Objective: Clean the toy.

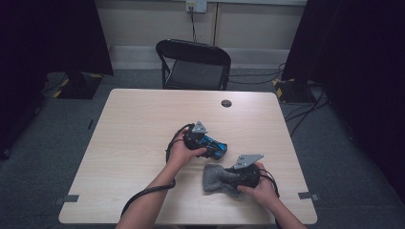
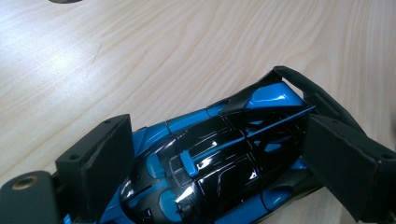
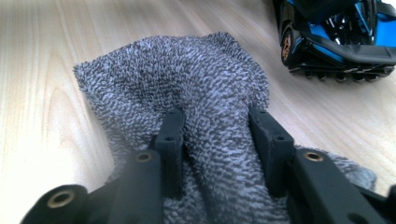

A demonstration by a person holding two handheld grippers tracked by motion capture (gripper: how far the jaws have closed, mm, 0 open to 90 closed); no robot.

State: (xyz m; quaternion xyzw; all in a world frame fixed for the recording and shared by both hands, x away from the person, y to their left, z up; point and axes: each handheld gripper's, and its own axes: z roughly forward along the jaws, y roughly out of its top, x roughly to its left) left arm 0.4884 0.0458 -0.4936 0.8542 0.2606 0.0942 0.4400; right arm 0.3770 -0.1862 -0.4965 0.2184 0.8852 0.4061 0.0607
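Note:
A glossy blue and black toy car (image 2: 210,163) lies on the pale wooden table (image 1: 138,124), right of its middle. My left gripper (image 2: 219,135) has one jaw against each flank of the car and is shut on it; the high view shows that gripper (image 1: 209,144) over the car (image 1: 218,149). A grey terry cloth (image 3: 177,70) lies crumpled just in front of the car. My right gripper (image 3: 215,116) pinches a raised fold of it. In the high view the right gripper (image 1: 235,174) sits at the right end of the cloth (image 1: 215,177). The car's tail (image 3: 336,32) shows beyond the cloth.
A black folding chair (image 1: 193,64) stands at the table's far edge. A round cable port (image 1: 226,103) sits in the tabletop near that edge. Dark stands and cables occupy the floor on both sides. Tape marks (image 1: 70,198) sit at the near corners.

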